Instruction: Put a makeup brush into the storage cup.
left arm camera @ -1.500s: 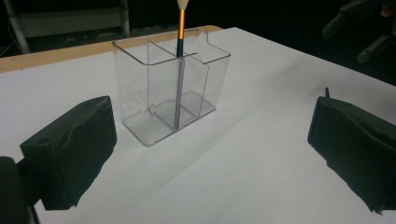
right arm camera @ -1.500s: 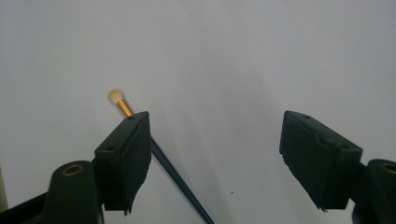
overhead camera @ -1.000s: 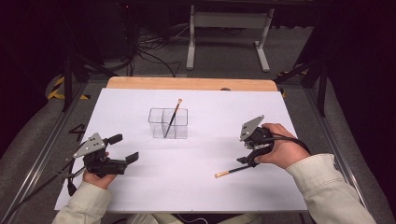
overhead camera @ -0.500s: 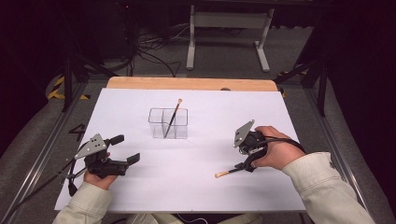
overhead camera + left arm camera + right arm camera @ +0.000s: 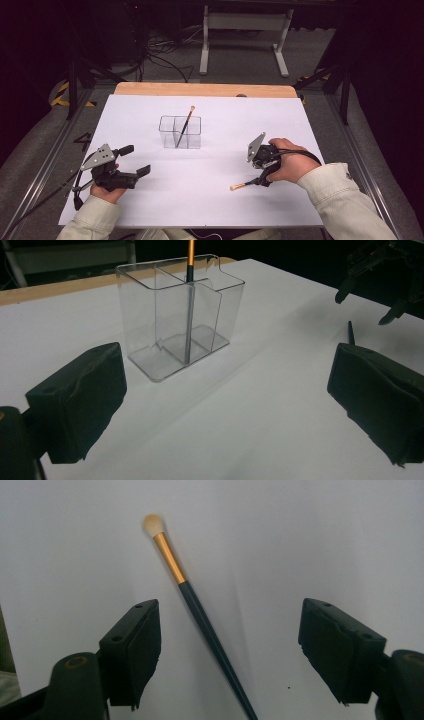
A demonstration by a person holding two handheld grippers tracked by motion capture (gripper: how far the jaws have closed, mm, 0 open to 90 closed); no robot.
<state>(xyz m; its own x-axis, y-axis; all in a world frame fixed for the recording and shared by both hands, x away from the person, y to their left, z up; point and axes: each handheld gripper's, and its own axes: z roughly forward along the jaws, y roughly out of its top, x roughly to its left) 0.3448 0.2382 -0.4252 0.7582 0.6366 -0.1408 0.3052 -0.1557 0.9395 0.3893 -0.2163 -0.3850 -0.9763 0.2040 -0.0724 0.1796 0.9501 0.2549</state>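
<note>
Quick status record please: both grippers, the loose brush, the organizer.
right gripper: open, jaws either side of loose brush, not gripping
loose brush: flat on white table, dark handle, gold ferrule, pale tip
left gripper: open, nothing between the jaws, apart from organizer
clear organizer: upright, mid-table
second brush: leaning in organizer, tip up

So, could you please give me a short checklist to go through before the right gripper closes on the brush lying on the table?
1. Right gripper jaws open: ok; they have just been closing a little, with pads clear of the handle.
2. Loose brush lies between the jaws: ok, though nearer one pad.
3. Brush lies flat on the white table, nothing on it: ok.
4. Clear organiser upright, with open compartments: ok; one brush already leans inside it.
5. Left gripper open, holding nothing, away from the organiser: ok.
6. Jaws low enough to catch the handle: cannot tell.
</note>
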